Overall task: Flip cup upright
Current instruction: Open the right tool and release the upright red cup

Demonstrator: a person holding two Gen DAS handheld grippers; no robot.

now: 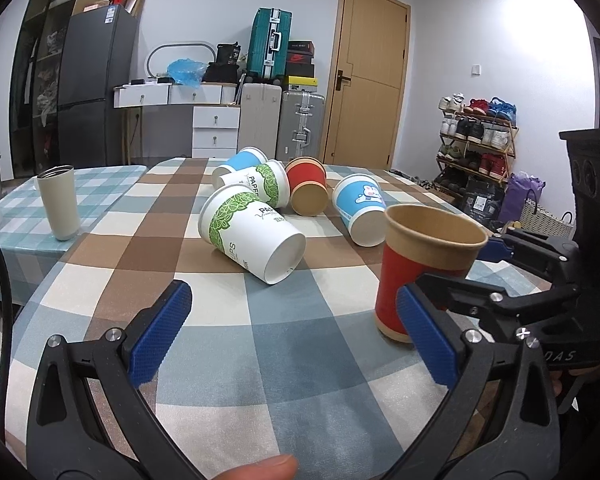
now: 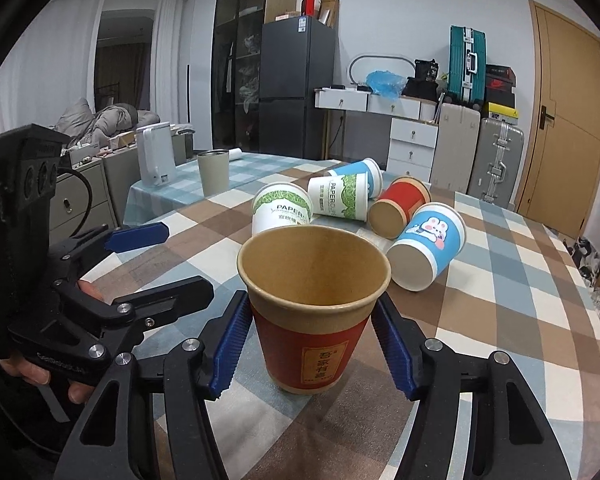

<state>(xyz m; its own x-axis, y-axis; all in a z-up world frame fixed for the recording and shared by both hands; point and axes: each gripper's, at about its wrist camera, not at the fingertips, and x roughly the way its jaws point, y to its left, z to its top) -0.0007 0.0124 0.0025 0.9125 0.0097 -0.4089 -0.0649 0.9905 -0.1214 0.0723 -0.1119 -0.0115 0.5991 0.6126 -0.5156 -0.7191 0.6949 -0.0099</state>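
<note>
One red cup (image 2: 314,312) stands upright on the bench (image 2: 500,300), mouth up, between the blue pads of the right gripper (image 2: 312,344). Whether those pads press its sleeve or stand a hair clear I cannot tell; the gaps on both sides are very narrow, and the cup's base rests on the checked cloth. The left gripper (image 1: 296,336) is spread wide with nothing between its fingers, low over the cloth just beside the red cup, its right pad (image 1: 426,338) overlapping the cup's lower wall in that view.

Behind lie five more cups on their sides, bunched together: a green-leaf cup (image 1: 252,232) nearest, a rabbit cup (image 1: 360,210) to its right, a second red cup (image 1: 306,190), another green-leaf cup (image 1: 260,184) and a blue cup (image 1: 240,162) farthest back. A grey tumbler (image 1: 58,202) stands well apart to the left.

Risk, as I judge it: paper walls are thin, so a hard squeeze would dent the upright cup, and pulling the right gripper back with one pad dragging could tip it over again. The left gripper's pad is close enough to knock the cup on any sideways sweep. Reaching into the heap next, a nudged cup could roll and push its neighbours off toward the bench edge.
</note>
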